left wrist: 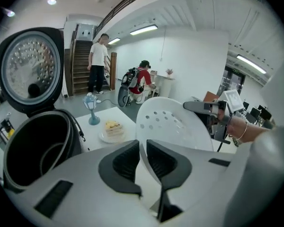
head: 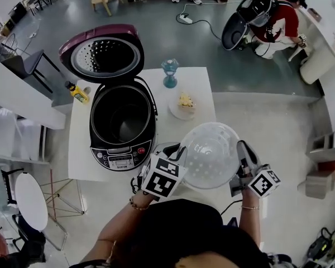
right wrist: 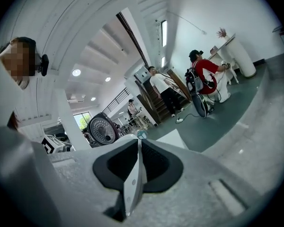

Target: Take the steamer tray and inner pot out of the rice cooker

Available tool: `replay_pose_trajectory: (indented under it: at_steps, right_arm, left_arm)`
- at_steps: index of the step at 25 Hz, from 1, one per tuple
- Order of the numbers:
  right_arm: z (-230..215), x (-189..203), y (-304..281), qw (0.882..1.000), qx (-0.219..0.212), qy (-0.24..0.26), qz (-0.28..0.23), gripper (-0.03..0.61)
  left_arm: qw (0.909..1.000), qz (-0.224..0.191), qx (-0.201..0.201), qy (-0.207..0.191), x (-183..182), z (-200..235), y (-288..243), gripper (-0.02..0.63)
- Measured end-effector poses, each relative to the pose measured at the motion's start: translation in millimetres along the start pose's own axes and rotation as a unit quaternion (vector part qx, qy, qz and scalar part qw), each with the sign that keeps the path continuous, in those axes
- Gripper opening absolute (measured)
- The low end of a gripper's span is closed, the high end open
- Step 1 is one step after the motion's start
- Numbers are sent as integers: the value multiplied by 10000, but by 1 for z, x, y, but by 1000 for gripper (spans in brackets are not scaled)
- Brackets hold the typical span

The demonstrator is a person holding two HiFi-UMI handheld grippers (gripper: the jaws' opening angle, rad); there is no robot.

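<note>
The white perforated steamer tray (head: 210,154) hangs in the air over the table's front right corner, clear of the rice cooker (head: 123,128). My left gripper (head: 180,150) is shut on the tray's left rim and my right gripper (head: 241,148) on its right rim. In the left gripper view the tray (left wrist: 173,122) rises from between the pads of that gripper (left wrist: 143,156). The right gripper view shows only the tray's thin edge (right wrist: 132,183), pinched in that gripper (right wrist: 138,165). The dark inner pot (head: 123,116) sits in the cooker under the raised lid (head: 103,53).
On the white table (head: 201,85) stand a plate with a piece of cake (head: 184,104), a blue ornament (head: 170,73) and a yellow bottle (head: 78,92). A person (head: 273,21) crouches on the floor at the far right. White furniture stands at the left.
</note>
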State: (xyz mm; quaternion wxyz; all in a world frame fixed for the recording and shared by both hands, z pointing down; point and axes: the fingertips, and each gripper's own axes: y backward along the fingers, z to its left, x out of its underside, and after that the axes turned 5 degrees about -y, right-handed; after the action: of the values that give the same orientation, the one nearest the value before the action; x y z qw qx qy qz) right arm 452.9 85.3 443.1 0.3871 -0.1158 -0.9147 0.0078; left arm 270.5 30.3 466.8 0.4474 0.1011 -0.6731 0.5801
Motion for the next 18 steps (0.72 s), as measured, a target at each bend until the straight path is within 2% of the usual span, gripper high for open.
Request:
replay_pose_trajectory:
  at_steps: [6,11,16,18]
  right_arm:
    - [-45,41,-19,9978,96,-329,575,23]
    - [-81,80,-29,9923,294,-844,853,23]
    - [-109,100,-35,9888,487,-841,1128,23]
    - [-115,107,-41,9867,459,-1005,1195,23]
  left_arm:
    - [9981,431,-63,429,42,6,-38,48]
    - [9950,864,-212,448,75,6,-65,52]
    - [9908,1177,-189,633,97,11,-90,52]
    - [9899,1235,-186,672,99,15,-97,51]
